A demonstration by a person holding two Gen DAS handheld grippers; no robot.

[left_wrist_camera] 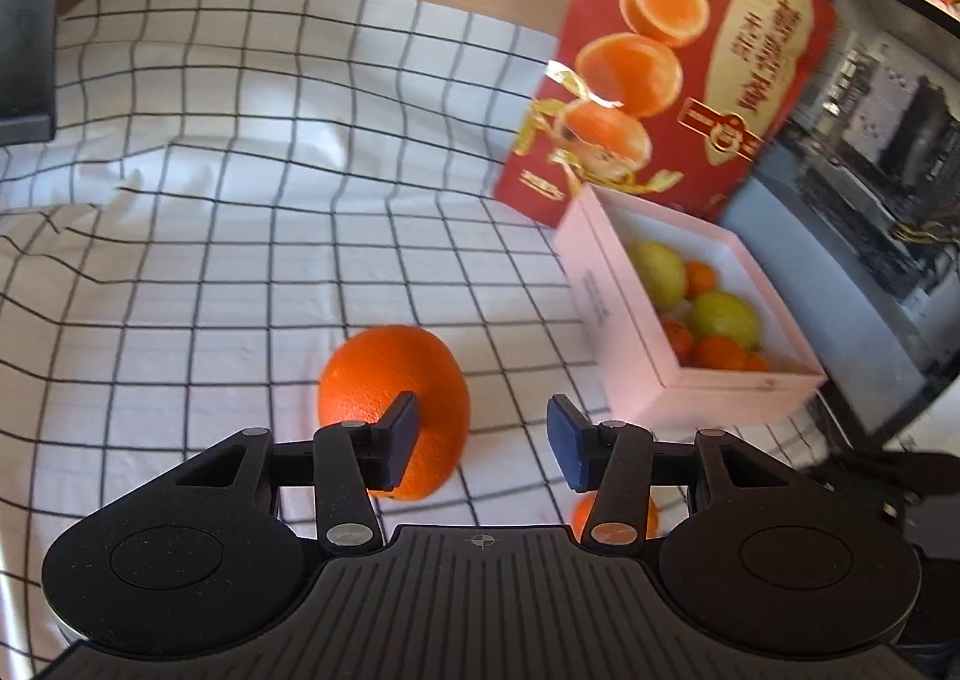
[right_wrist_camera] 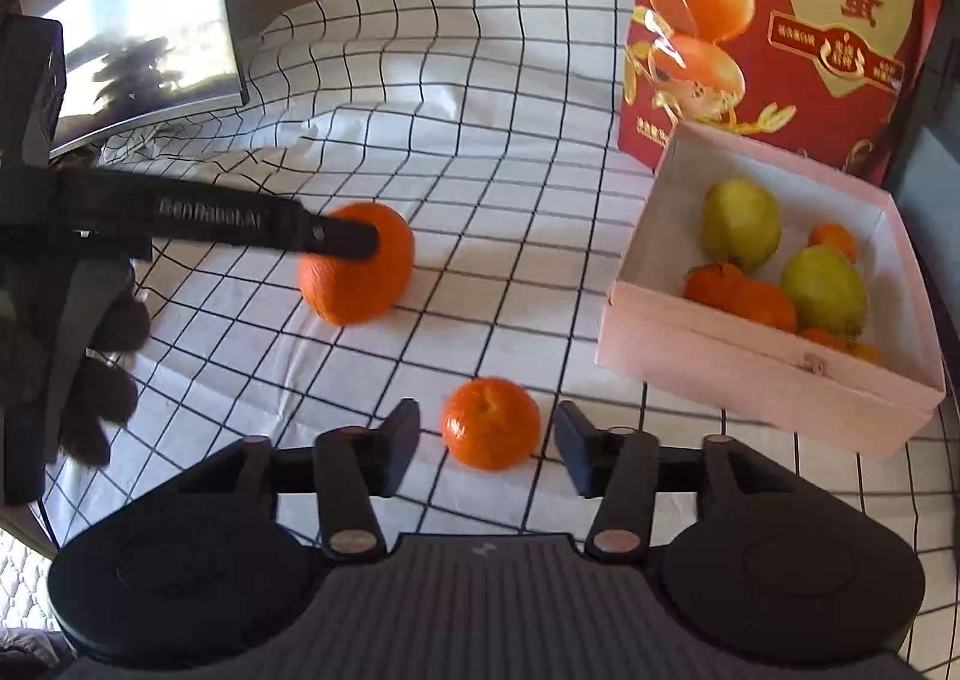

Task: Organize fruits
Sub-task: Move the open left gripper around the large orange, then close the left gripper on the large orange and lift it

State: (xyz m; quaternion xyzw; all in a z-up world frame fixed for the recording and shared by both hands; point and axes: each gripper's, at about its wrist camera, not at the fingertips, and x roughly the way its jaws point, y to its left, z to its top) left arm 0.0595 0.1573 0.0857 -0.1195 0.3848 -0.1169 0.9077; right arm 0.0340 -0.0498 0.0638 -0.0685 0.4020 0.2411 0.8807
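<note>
Fingers on my right gripper (right_wrist_camera: 487, 449) stand apart with the small mandarin (right_wrist_camera: 491, 423) sitting on the checked cloth (right_wrist_camera: 480, 152) right between them, neither pad touching it. My left gripper (left_wrist_camera: 487, 437) is parted too; the big orange (left_wrist_camera: 393, 410) lies behind its left finger (left_wrist_camera: 399, 440), off to that side rather than centred in the gap, and I cannot tell whether they touch. Off to the right, the pink box (right_wrist_camera: 750, 356) holds two green fruits and several small oranges, with a red bag (right_wrist_camera: 780, 20) upright behind it.
</note>
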